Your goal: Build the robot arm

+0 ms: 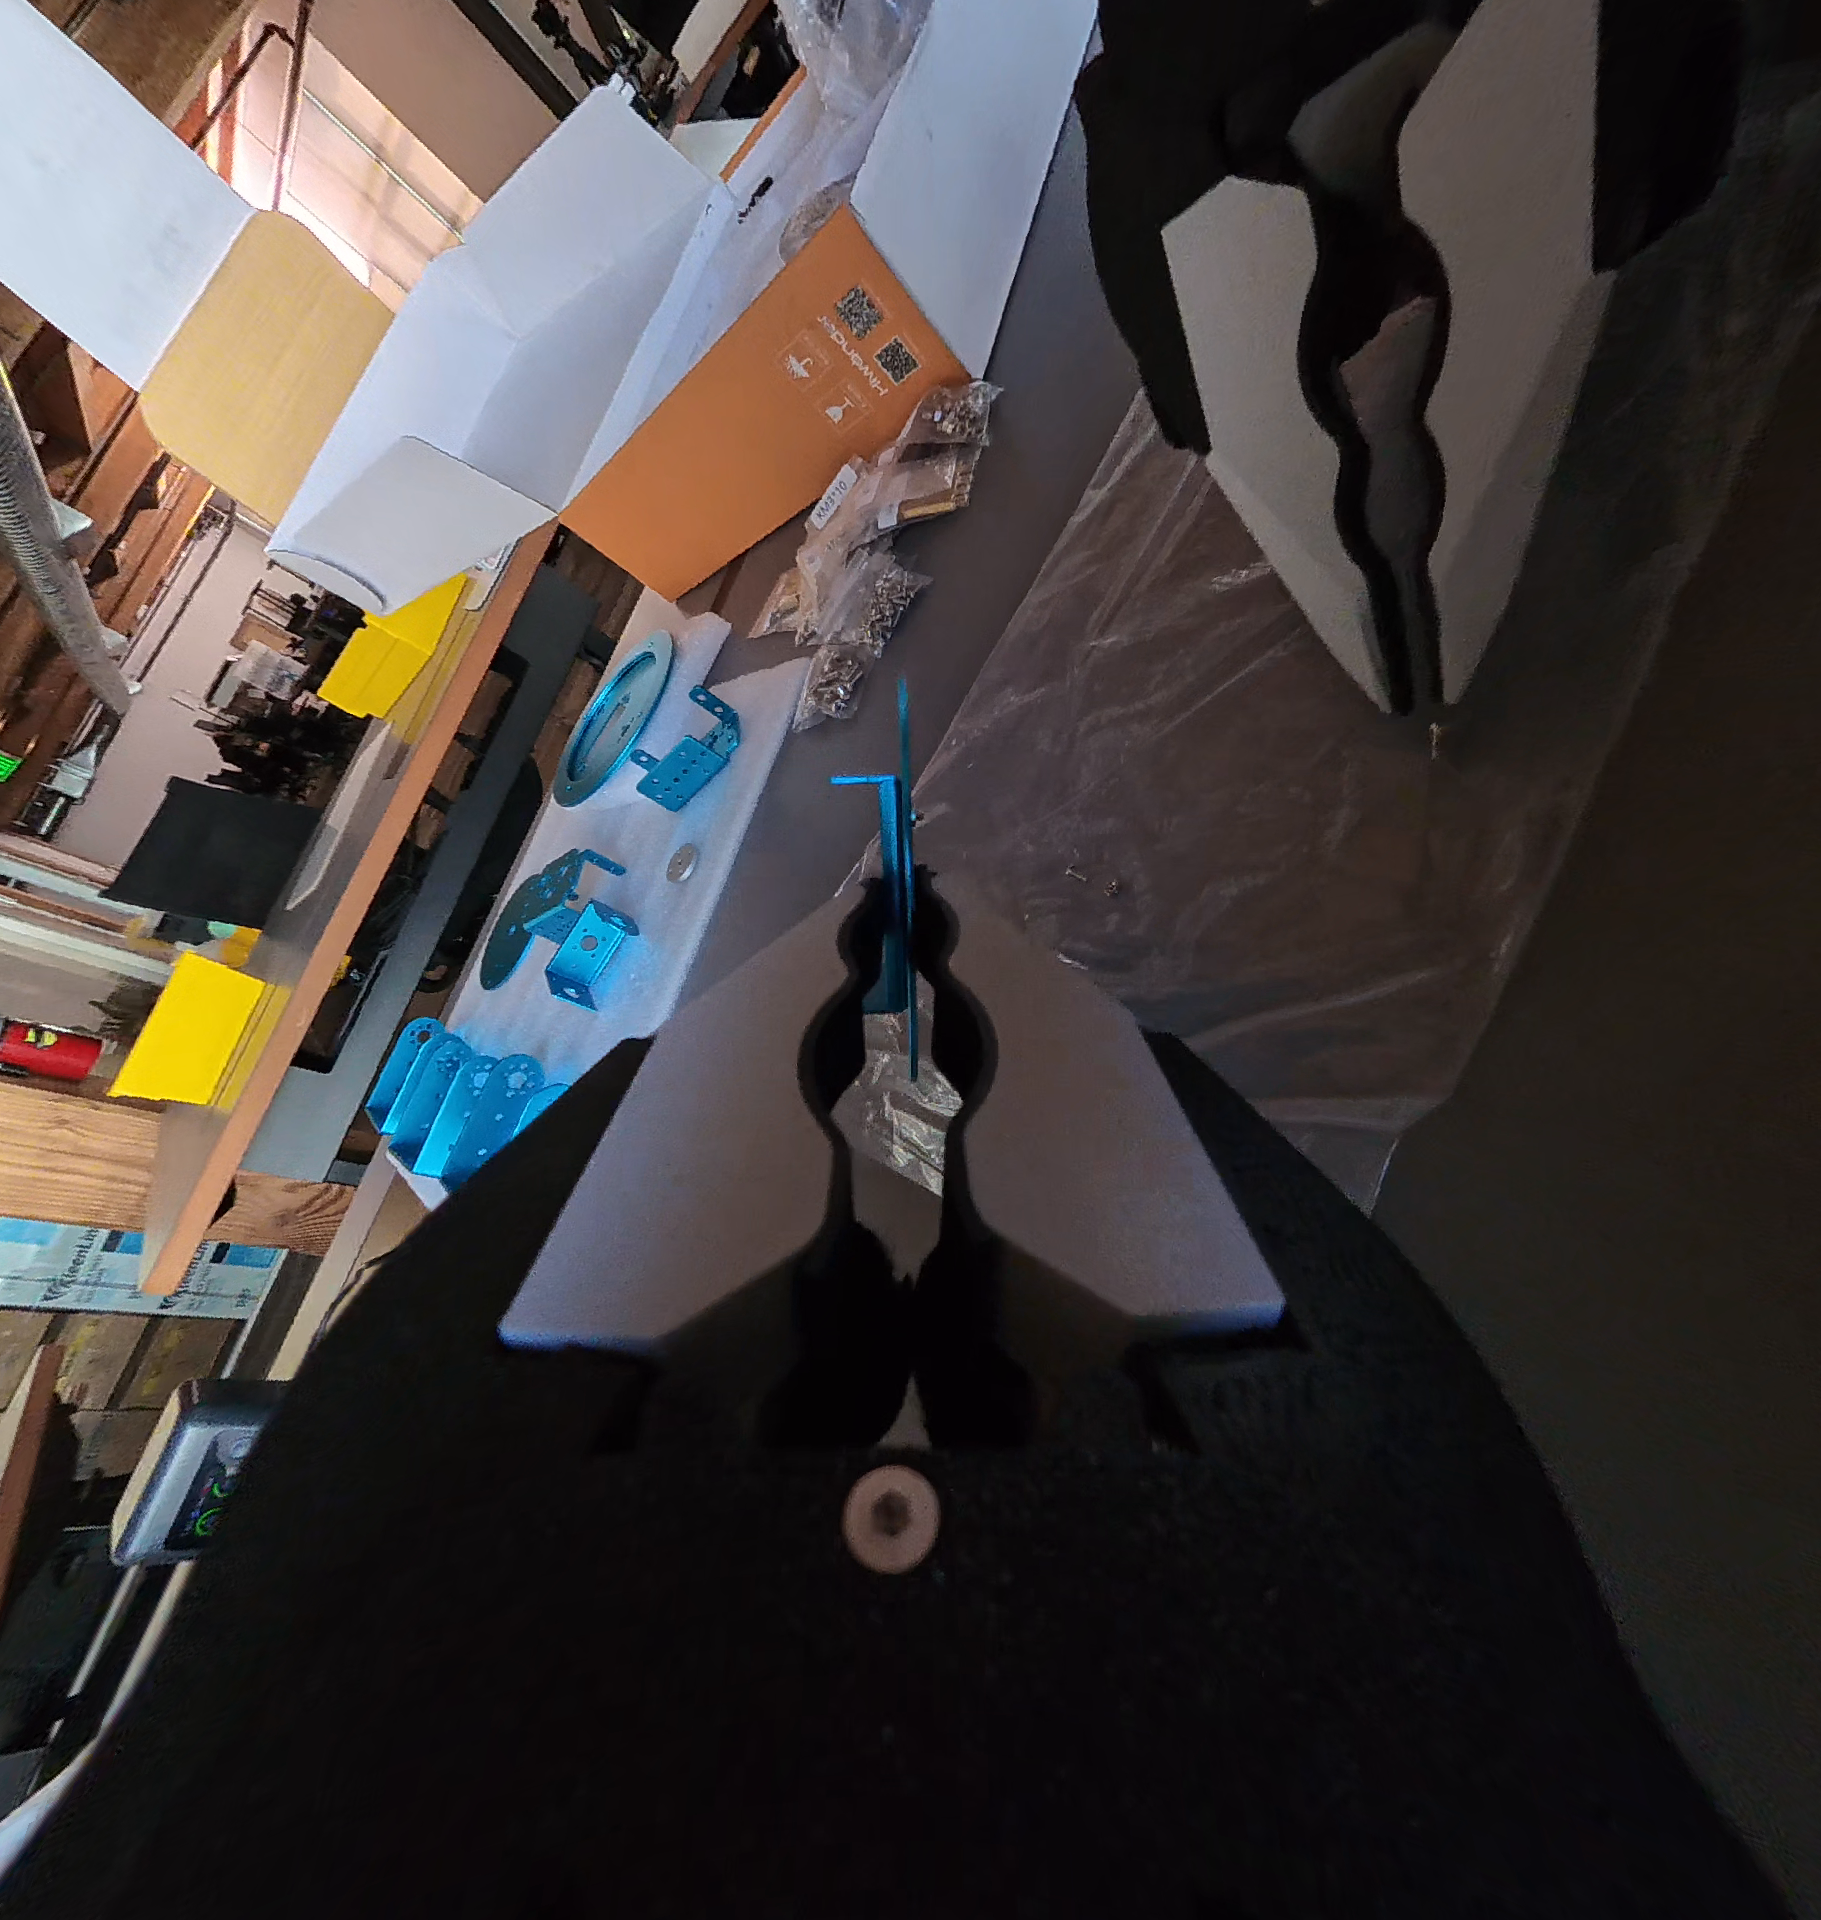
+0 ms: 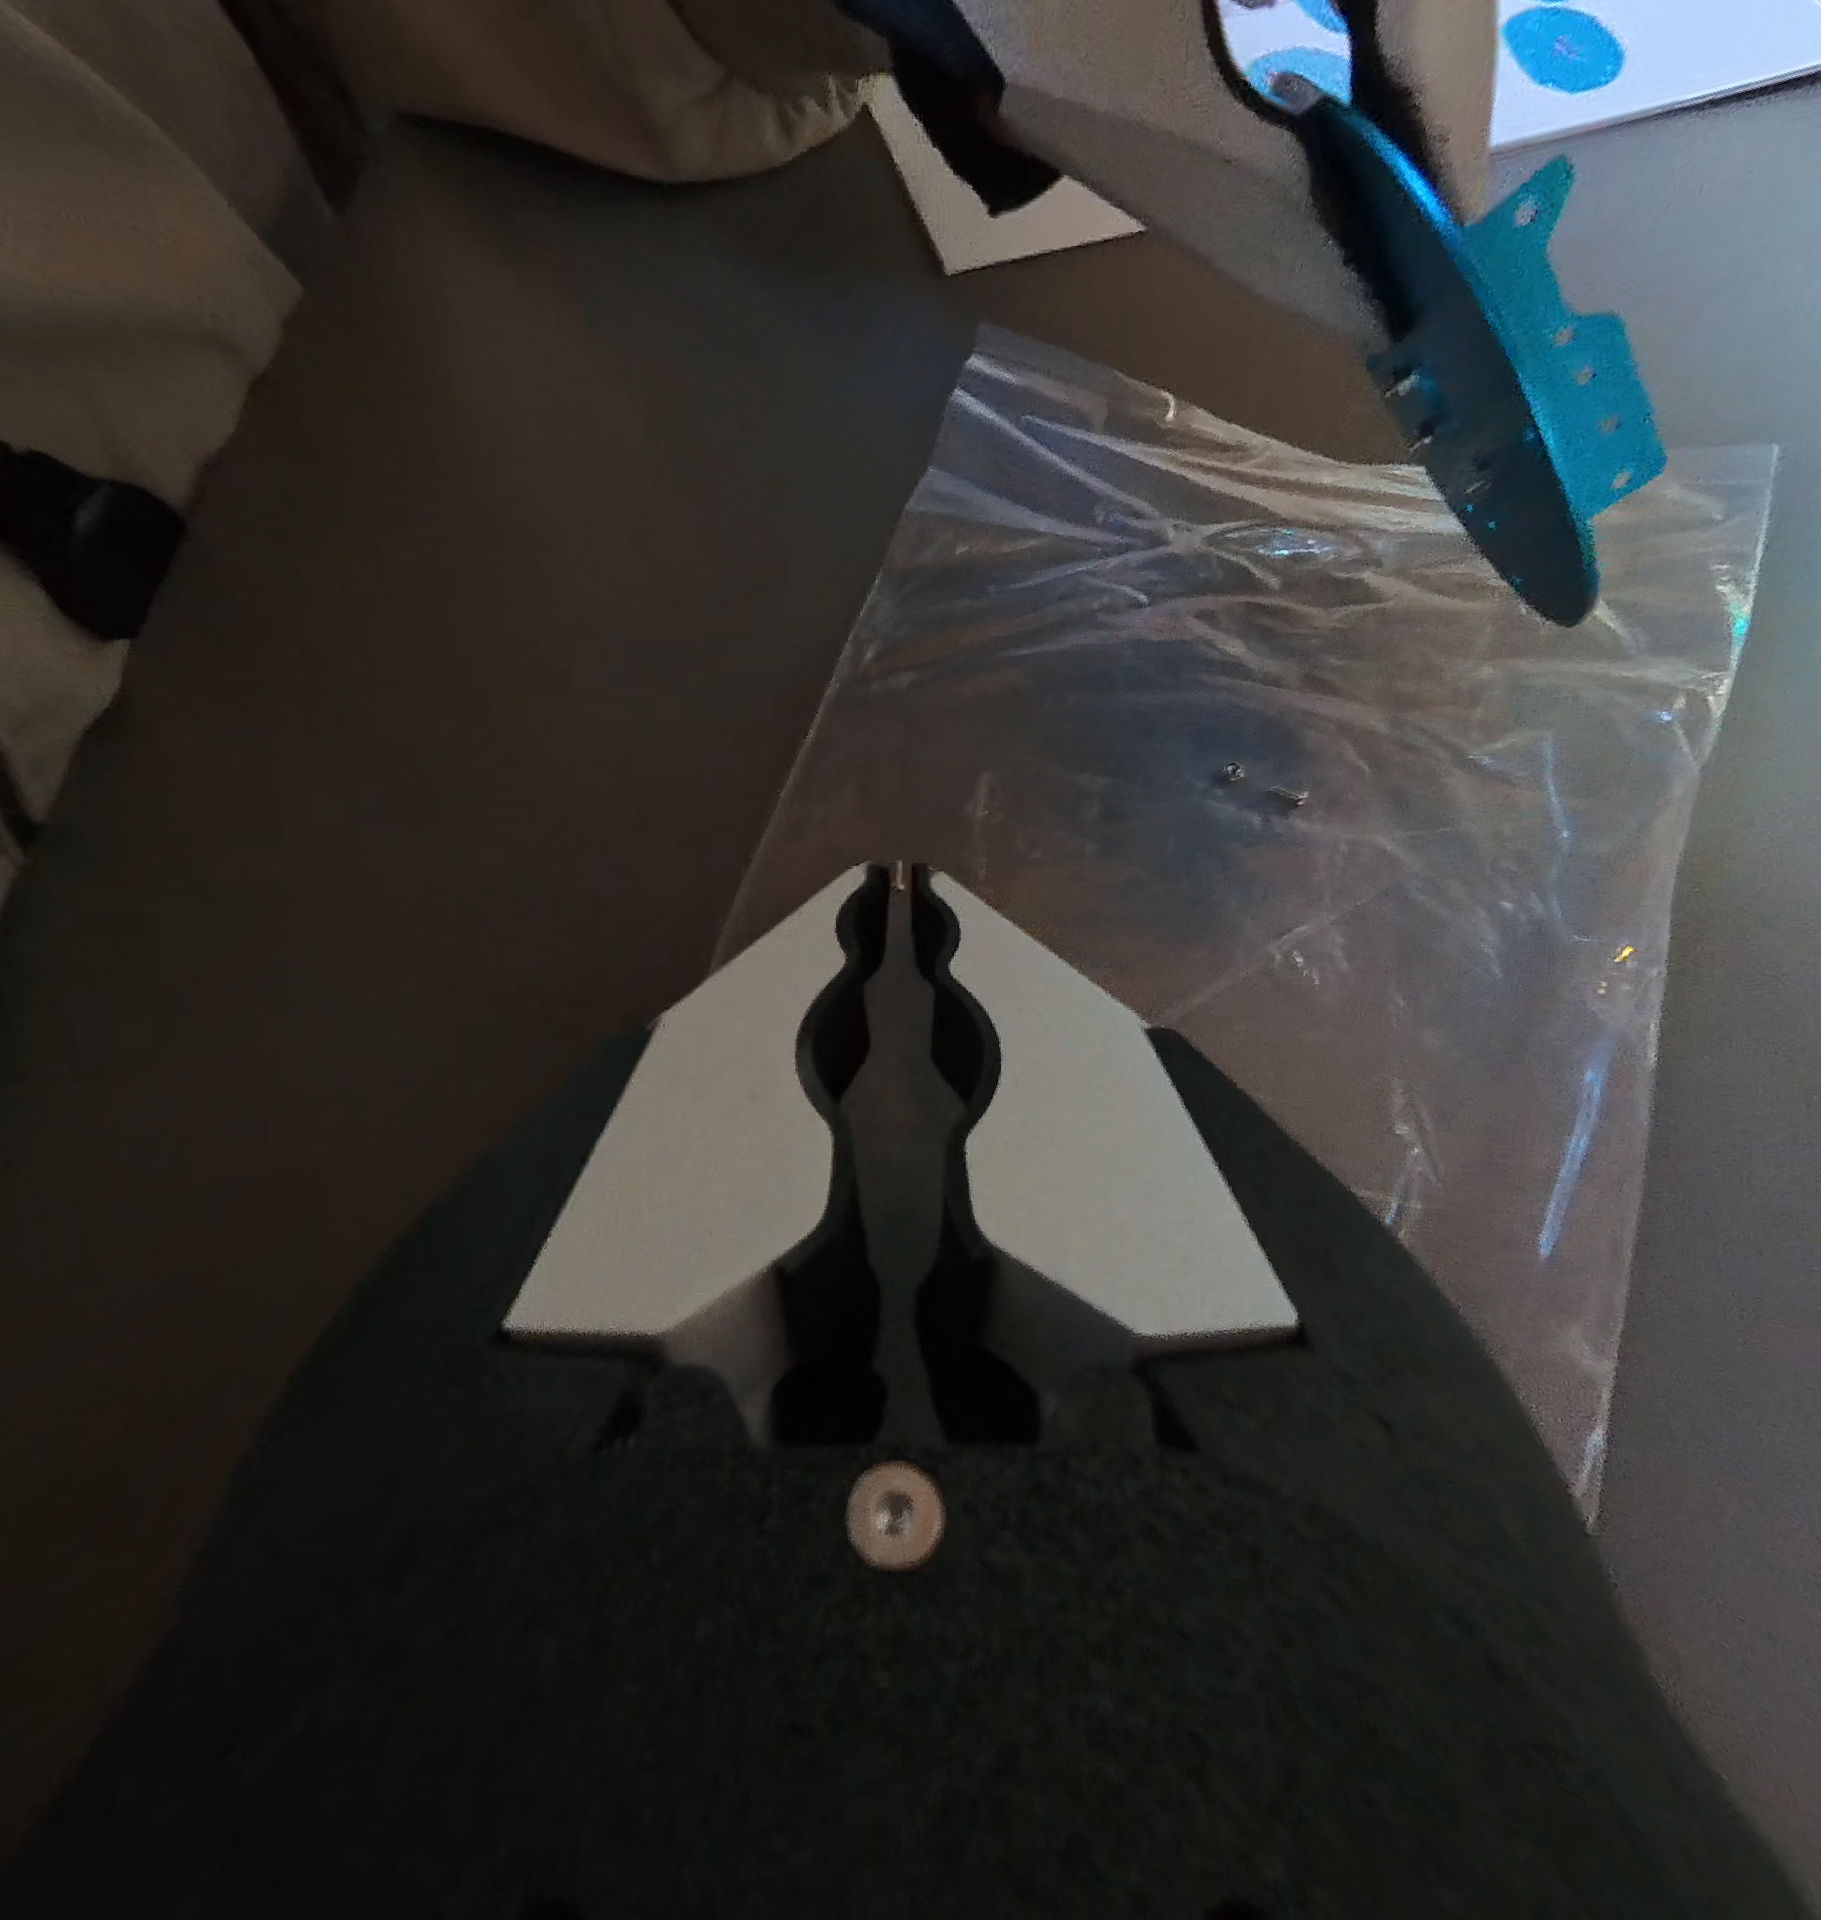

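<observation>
My left gripper (image 1: 901,896) is shut on a blue metal plate with an angle bracket (image 1: 895,831), seen edge-on and held above a clear plastic bag (image 1: 1249,810). In the right wrist view the plate (image 2: 1498,436) hangs tilted from the left gripper (image 2: 1420,249) at the upper right. My right gripper (image 2: 898,878) is shut on a small silver screw (image 2: 898,883) over the near edge of the bag (image 2: 1301,935). It also shows in the left wrist view (image 1: 1410,707), apart from the plate. Two loose screws (image 2: 1259,784) lie on the bag.
An orange and white box (image 1: 760,416) stands open at the back of the grey table (image 2: 470,727). Small bags of screws (image 1: 864,603) lie beside it. A white foam sheet (image 1: 750,748) carries several blue metal brackets and a ring (image 1: 615,727). Light fabric (image 2: 75,364) lies at the left. The gap from one gripper's tips to the other's is roughly 11 cm.
</observation>
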The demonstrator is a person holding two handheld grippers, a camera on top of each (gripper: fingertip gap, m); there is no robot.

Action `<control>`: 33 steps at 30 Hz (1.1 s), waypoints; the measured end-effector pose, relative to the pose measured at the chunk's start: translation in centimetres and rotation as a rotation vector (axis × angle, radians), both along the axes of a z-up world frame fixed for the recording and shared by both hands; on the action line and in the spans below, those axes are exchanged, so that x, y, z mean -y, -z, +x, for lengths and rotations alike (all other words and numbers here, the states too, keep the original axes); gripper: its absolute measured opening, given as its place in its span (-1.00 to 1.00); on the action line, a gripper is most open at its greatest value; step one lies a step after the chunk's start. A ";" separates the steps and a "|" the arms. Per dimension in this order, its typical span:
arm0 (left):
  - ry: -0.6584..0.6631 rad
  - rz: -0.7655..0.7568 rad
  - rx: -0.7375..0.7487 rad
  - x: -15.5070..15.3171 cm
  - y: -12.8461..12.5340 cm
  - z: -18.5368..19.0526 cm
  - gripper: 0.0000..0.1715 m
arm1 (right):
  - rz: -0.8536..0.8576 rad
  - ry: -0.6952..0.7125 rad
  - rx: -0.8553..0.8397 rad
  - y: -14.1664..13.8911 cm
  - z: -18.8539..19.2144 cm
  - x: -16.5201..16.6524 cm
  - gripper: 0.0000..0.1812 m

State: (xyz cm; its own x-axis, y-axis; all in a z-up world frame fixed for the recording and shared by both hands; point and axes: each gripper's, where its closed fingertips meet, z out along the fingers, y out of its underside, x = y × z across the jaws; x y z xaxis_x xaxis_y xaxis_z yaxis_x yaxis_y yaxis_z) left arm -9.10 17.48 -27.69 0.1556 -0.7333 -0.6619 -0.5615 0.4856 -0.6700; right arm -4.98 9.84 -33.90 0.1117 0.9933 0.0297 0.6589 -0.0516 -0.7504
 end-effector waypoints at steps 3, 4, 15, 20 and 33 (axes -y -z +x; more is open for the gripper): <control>0.006 0.005 -0.003 0.1 0.1 0.1 -0.96 | 0.058 0.012 0.053 0.9 0.0 -0.6 -0.96; 0.008 0.004 -0.002 0.2 0.0 0.1 -0.96 | 0.062 0.009 0.044 0.8 -0.1 -0.5 -0.98; 0.004 0.076 -0.043 0.1 0.3 0.0 -0.96 | 0.015 0.005 -0.046 -0.5 -1.2 -0.5 -0.91; -0.031 0.306 -0.111 -0.2 0.1 -0.1 -0.96 | -0.099 0.289 -0.339 -5.8 -1.0 -5.3 -0.85; -0.081 0.524 -0.086 0.6 -0.9 1.2 -0.72 | -1.001 0.396 -0.766 -8.0 -0.8 -7.4 -1.00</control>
State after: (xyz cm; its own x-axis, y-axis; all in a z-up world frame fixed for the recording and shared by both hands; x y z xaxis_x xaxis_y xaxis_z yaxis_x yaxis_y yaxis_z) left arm -7.93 16.92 -26.82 0.1273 -0.2892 -0.9488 -0.6532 0.6954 -0.2996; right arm -5.78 17.22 -25.93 0.0575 0.4451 -0.8936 -0.1003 -0.8880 -0.4487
